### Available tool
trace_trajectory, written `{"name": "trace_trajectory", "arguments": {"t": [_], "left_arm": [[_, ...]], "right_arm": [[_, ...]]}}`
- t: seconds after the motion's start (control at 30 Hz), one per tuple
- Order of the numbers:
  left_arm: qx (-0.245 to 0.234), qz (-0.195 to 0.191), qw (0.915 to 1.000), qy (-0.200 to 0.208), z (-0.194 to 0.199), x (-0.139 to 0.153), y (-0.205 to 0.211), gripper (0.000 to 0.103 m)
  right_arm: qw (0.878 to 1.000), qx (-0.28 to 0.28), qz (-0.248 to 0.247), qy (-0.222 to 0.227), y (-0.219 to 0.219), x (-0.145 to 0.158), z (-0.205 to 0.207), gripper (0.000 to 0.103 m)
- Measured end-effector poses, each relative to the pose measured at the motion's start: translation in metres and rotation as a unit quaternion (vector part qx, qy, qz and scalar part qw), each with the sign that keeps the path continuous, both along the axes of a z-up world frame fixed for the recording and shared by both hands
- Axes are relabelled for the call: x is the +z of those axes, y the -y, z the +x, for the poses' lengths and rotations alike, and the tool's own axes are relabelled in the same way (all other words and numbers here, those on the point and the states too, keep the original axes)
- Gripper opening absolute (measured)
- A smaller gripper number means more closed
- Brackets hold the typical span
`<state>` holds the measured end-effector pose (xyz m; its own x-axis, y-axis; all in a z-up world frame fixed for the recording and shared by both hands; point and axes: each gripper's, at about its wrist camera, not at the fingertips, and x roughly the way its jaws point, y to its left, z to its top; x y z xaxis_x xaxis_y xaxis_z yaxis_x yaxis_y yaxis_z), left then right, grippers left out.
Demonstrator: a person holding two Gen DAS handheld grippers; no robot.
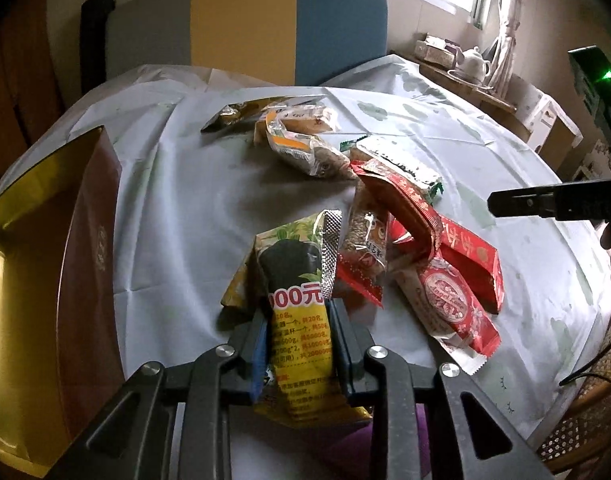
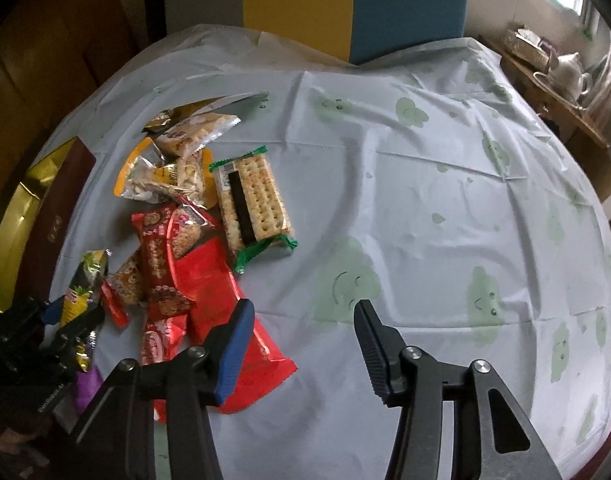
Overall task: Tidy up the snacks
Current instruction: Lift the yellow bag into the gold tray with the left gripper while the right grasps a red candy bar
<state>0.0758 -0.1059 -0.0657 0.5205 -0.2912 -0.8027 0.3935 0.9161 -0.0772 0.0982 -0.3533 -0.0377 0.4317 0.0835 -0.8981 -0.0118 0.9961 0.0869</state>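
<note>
My left hand-held gripper (image 1: 299,334) is clamped on a yellow-and-black snack packet (image 1: 295,296), its two fingers pressing the packet's sides near the middle, and the packet's crimped foil top points away from me. In the right wrist view I see this same packet (image 2: 83,284) held near the left edge of the surface (image 2: 425,184), just beside the brown-and-gold box (image 1: 65,264) that stands along that edge.

My right hand-held gripper (image 2: 301,320) has its jaws spread wide with nothing between them, hovering over the pale cloth printed with green smiling shapes, near the front edge. Its blue-padded left finger sits above the long red packet (image 2: 225,292).

The rest of the snacks lie in a loose heap on the left half of the surface. A green-edged cracker pack (image 2: 253,200) lies flat at the heap's right side, touching the red wrappers. Behind it, towards the far edge, I see an orange-trimmed bag (image 2: 165,178) and a pale biscuit packet (image 2: 197,132), overlapping one another. A round-labelled red packet (image 1: 449,300) lies nearest the front edge, beside a clear bag of brown pieces (image 1: 365,240).

A teapot (image 1: 475,60) stands on a side shelf beyond the far right corner.
</note>
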Motion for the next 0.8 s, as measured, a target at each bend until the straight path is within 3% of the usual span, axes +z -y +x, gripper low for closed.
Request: {"name": "trace_trajectory", "arguments": {"t": [0.23,0.47,0.53,0.57,0.8], "left_arm": [[0.002,-0.018,0.9998,-0.001,0.001,-0.001,-0.004,0.029],[0.005,-0.015,0.9999,0.008,-0.002,0.001,-0.002,0.027],[0.006,-0.020,0.9998,0.005,-0.003,0.004,-0.003,0.026],[0.008,-0.029,0.9996,-0.001,-0.004,0.007,-0.005,0.026],[0.018,-0.083,0.9962,0.020,-0.020,0.055,-0.033,0.026]], "right_arm": [[0.994,0.041,0.100,-0.010,-0.023,0.001,0.013,0.053],[0.992,0.097,0.086,-0.002,-0.066,-0.016,0.033,0.051],[0.990,0.116,0.081,-0.013,-0.074,-0.025,0.034,0.039],[0.990,0.120,0.071,-0.008,-0.076,-0.025,0.033,0.024],[0.991,0.125,0.047,-0.007,-0.084,-0.024,0.031,0.023]]}}
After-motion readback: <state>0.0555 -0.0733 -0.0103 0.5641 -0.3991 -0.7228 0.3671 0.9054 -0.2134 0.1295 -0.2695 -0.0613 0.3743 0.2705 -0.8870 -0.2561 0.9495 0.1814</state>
